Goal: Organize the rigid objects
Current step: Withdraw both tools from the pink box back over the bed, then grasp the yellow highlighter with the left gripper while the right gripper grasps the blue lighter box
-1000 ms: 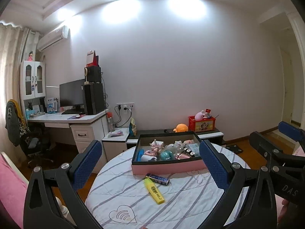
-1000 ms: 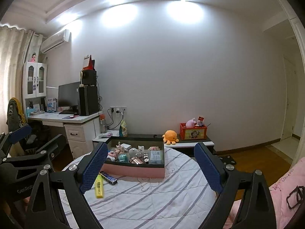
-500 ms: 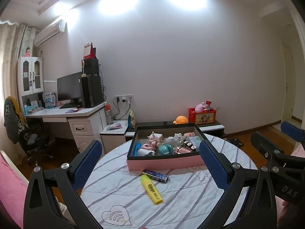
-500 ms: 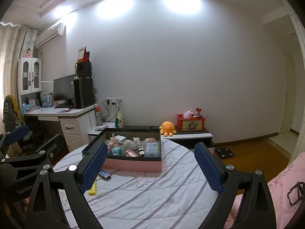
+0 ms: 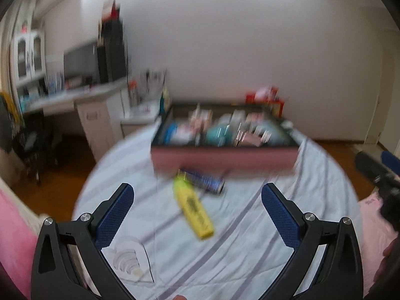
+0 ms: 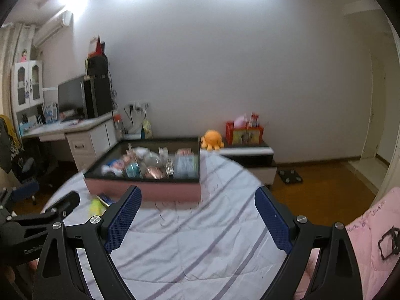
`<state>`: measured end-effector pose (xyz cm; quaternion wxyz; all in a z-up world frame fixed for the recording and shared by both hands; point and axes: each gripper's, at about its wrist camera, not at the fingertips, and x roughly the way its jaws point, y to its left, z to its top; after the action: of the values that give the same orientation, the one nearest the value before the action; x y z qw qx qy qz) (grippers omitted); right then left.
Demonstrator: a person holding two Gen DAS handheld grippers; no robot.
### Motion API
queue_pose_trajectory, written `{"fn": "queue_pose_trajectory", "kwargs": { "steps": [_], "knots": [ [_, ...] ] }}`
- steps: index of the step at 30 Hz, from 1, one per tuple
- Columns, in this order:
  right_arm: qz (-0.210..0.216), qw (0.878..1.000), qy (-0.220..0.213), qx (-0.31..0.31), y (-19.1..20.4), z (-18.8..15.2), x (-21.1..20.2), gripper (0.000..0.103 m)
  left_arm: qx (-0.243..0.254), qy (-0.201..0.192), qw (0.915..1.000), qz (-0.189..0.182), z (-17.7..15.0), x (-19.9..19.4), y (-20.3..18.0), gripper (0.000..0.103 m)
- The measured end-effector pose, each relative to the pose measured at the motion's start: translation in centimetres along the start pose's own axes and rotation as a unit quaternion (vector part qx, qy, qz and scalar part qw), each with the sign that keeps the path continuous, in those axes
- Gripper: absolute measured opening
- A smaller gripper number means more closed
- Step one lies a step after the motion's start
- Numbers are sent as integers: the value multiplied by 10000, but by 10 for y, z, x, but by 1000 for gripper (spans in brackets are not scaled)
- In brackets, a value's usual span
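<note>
A yellow highlighter point(image 5: 193, 210) lies on the round table's striped cloth point(image 5: 225, 237), and a dark blue tube point(image 5: 203, 181) lies just beyond it. Behind both stands a pink box point(image 5: 225, 161) with a dark rim, filled with several small items. My left gripper point(image 5: 197, 201) hangs open above the cloth, the highlighter between and ahead of its blue pads point(image 5: 115, 215). In the right wrist view my right gripper point(image 6: 197, 203) is open too, nothing between its fingers, facing the pink box point(image 6: 147, 191). The highlighter point(image 6: 96, 206) and the left gripper's finger point(image 6: 62, 205) show at its left.
A white desk point(image 6: 75, 130) with a monitor and speakers stands at the back left. A low cabinet point(image 6: 247, 155) at the back carries an orange plush octopus point(image 6: 212, 140) and a red box. Pink bedding point(image 6: 375, 240) lies at the right, wooden floor beyond the table edge.
Both grippers have dropped and tipped downward toward the table; the box, highlighter and tube look closer and sit higher in the views. Both stay open. The left wrist view is now motion-blurred.
</note>
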<state>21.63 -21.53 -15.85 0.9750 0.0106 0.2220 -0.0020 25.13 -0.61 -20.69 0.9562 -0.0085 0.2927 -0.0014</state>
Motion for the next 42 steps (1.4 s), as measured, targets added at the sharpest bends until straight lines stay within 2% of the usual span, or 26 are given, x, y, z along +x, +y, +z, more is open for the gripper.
{"fn": "queue_pose_trajectory", "kwargs": {
  "steps": [5, 10, 12, 14, 15, 17, 18, 19, 21, 28, 32, 34, 36, 38, 40, 42],
  "knots": [
    [104, 9986, 513, 0, 2, -14, 33, 94, -411, 839, 9954, -211, -18, 50, 18, 103],
    [195, 9966, 792, -133, 10, -20, 53, 94, -873, 1298, 9876, -140, -26, 81, 38, 103],
    [240, 9956, 884, -194, 16, -21, 61, 94, -867, 1322, 9874, -14, -25, 85, 42, 99],
    [278, 9941, 1005, -288, 22, -22, 71, 94, -756, 1334, 9882, 21, -25, 86, 44, 85],
    [298, 9937, 1034, -312, 25, -21, 73, 94, -670, 1322, 9889, 26, -23, 85, 44, 74],
    [367, 9924, 1107, -404, 33, -20, 81, 94, -491, 1352, 9896, 7, -22, 85, 42, 61],
    [399, 9917, 1139, -442, 36, -19, 85, 94, -368, 1353, 9901, 61, -22, 86, 42, 42],
    [434, 9908, 1185, -490, 40, -19, 88, 94, -296, 1351, 9904, 71, -19, 86, 45, 31],
    [588, 9885, 1261, -593, 50, -17, 94, 94, -242, 1345, 9906, -68, -14, 89, 52, 25],
    [1194, 9718, 1712, -1099, 101, -10, 130, 94, -361, 1238, 9914, -211, -19, 78, 78, 25],
    [1546, 9550, 2012, -1536, 141, -11, 153, 94, -419, 1239, 9907, -367, -22, 73, 92, 25],
    [1611, 9505, 2093, -1639, 152, -13, 164, 94, -474, 1256, 9899, -454, -22, 74, 95, 25],
    [1635, 9460, 2175, -1763, 161, -15, 174, 88, -416, 1255, 9902, -444, -21, 75, 94, 25],
    [1784, 9396, 2284, -1823, 167, -18, 182, 63, -360, 1282, 9902, -426, -20, 77, 92, 26],
    [1984, 9372, 2263, -1762, 167, -16, 184, 54, -387, 1292, 9899, -447, -18, 80, 92, 27],
    [2105, 9342, 2258, -1791, 167, -16, 181, 39, -314, 1289, 9902, -442, -17, 81, 89, 27]
  ]
}}
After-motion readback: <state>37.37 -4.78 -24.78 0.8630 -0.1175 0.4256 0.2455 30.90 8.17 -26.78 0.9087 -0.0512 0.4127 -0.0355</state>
